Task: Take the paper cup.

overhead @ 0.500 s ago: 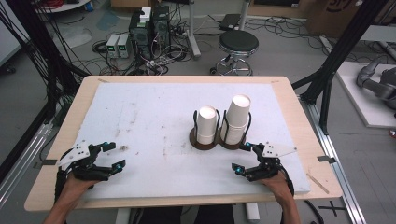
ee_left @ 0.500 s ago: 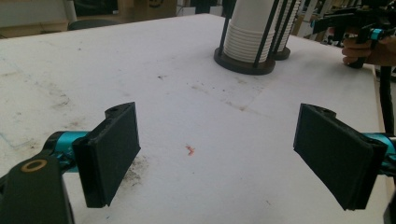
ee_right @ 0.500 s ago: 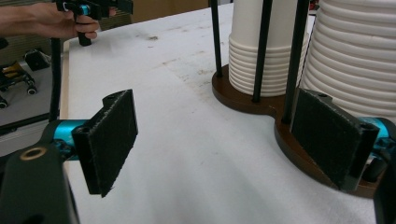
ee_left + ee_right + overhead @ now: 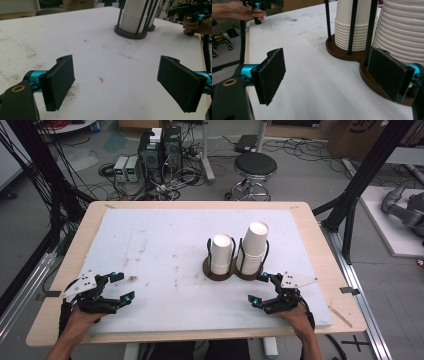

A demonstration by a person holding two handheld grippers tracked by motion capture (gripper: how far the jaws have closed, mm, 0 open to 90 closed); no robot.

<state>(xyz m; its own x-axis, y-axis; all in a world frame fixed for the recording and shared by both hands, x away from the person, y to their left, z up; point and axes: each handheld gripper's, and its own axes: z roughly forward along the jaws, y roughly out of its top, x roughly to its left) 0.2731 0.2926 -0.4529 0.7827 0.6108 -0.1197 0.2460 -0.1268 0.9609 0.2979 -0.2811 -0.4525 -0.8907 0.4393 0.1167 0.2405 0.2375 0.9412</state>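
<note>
The dark brown double-ring holder (image 4: 233,269) with black wire uprights stands right of centre on the white mat (image 4: 150,245), nearer its front edge, holding two stacks of white paper cups (image 4: 253,247). The right gripper (image 4: 264,290) sits just beside the holder's base, jaws released and empty; the left gripper (image 4: 121,286), near the front-left corner, is likewise released. Judged approach: raise the right gripper to the top cup's rim, staying clear of the uprights.

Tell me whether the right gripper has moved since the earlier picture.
No. The right gripper sits just in front of the cup holder's brown base, the same gap as before, fingers open.
</note>
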